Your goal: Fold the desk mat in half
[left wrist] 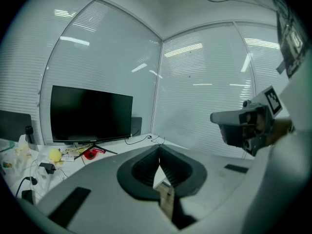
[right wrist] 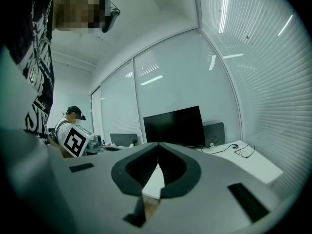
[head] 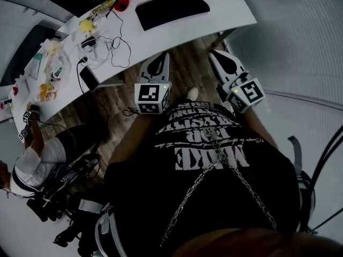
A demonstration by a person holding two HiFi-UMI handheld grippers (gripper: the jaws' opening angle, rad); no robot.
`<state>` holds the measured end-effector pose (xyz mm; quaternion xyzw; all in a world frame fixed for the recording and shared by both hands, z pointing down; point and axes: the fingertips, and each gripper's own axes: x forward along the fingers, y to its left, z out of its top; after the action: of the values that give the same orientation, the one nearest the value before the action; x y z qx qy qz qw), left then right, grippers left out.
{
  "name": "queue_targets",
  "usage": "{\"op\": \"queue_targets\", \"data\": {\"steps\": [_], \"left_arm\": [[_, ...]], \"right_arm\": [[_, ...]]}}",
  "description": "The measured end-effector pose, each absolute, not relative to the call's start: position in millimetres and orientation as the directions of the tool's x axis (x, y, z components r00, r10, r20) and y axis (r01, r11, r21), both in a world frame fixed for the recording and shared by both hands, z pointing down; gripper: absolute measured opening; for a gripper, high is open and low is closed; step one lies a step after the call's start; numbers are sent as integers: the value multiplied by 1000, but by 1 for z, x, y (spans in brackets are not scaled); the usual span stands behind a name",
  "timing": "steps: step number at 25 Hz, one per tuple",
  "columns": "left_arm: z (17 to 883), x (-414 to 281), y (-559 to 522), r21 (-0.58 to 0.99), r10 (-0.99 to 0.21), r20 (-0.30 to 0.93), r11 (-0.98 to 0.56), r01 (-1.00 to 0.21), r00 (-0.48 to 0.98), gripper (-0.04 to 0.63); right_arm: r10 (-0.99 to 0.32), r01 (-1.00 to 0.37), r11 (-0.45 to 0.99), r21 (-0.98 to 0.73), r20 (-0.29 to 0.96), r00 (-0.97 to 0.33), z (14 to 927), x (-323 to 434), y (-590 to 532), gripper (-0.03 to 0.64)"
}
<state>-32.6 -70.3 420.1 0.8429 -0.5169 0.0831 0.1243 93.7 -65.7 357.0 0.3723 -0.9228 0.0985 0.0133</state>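
Left gripper point(head: 162, 57) and right gripper point(head: 215, 52) are both clenched on nothing, held side by side at my chest, short of the desk. The black desk mat point(head: 171, 8) lies near the right end of the white tabletop point(head: 236, 12), well apart from both, so I judge no fold is under way. Cables point(head: 115, 50) crowd the left part.

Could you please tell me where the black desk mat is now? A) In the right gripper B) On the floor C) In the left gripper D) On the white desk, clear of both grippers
D: the desk mat lies on the white desk, beyond the left gripper and right gripper, whose fingers are shut on nothing.
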Motion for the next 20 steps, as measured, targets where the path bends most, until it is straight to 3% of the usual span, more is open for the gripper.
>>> {"op": "queue_targets", "data": {"steps": [20], "left_arm": [[413, -27, -112, 79, -917, 271, -280, -957, 291, 8]], "right_arm": [[-575, -565, 792, -231, 27, -818, 352, 105, -141, 0]]}}
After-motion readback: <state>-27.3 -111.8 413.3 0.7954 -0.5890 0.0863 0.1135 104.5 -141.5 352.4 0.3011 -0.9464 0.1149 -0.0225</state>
